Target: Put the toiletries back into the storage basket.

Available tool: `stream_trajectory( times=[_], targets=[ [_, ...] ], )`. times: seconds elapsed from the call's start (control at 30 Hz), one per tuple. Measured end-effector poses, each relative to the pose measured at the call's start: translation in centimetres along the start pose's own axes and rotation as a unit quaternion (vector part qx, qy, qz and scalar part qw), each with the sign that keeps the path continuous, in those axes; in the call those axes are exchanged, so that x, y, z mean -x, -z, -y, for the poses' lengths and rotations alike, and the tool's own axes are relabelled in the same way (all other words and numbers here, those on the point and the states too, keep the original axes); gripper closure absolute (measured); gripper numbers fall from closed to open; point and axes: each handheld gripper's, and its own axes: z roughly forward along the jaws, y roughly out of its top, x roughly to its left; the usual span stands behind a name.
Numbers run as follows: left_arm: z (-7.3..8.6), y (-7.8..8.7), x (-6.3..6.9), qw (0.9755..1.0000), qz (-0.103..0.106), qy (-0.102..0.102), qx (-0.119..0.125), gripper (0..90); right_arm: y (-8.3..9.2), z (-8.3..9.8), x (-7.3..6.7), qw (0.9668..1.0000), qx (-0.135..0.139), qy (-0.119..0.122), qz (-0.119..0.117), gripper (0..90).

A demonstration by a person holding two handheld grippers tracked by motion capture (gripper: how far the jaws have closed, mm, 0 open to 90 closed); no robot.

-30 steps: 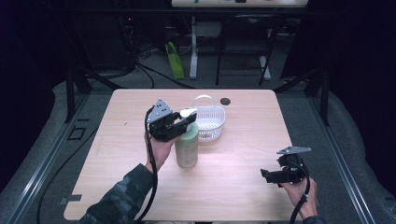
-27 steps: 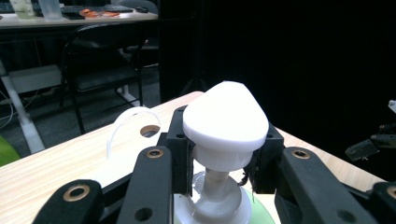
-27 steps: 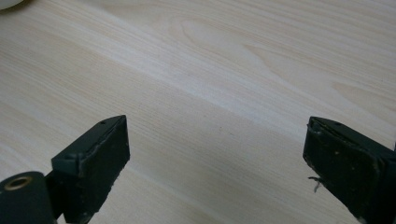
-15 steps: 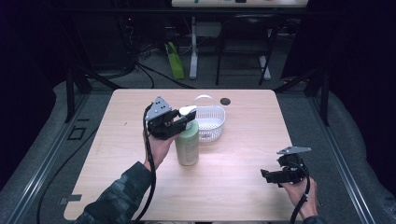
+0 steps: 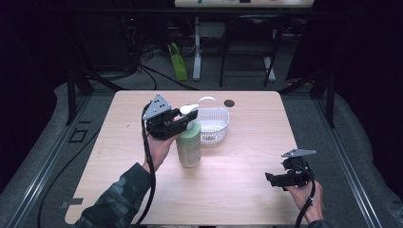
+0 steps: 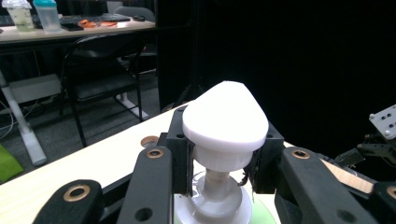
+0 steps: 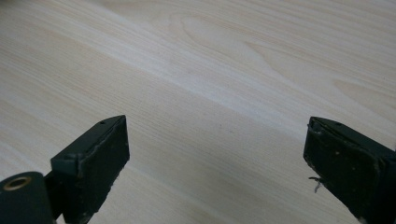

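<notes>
A pale green pump bottle with a white pump head stands upright on the wooden table, left of centre. My left gripper comes at it from the left, held level. It is shut on the bottle's white neck just under the pump head, and its black pads press on both sides of that neck. My right gripper hovers low over the table's front right. Its jaws stand wide open above bare wood with nothing between them.
A white plastic basket with a handle sits just behind and to the right of the bottle. A small dark disc lies near the table's far edge. Chairs and desks stand in the dark room beyond.
</notes>
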Motion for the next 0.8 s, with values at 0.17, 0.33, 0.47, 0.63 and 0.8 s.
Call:
stream_trajectory(
  times=[0.17,0.33,0.47,0.63,0.8],
  targets=[
    [-0.6,0.3,0.0,1.0,0.002,-0.002,0.003,67.0,0.0,0.0,0.0,1.0,0.0,0.0,0.0,6.5],
    [-1.2,0.5,0.0,1.0,0.005,-0.003,0.003,67.0,0.0,0.0,0.0,1.0,0.0,-0.001,0.0,6.5],
    [-1.6,0.5,0.0,1.0,0.008,-0.002,0.002,67.0,0.0,0.0,0.1,1.0,-0.001,-0.001,-0.001,6.5],
    [-2.2,0.7,-0.1,0.9999,0.011,-0.003,0.005,67.0,0.0,0.1,0.1,1.0,-0.003,-0.001,-0.001,6.5],
    [-2.8,0.8,-0.1,0.9999,0.01,-0.004,0.009,67.0,0.0,0.1,0.2,1.0,-0.003,-0.001,-0.001,6.5]
  ],
)
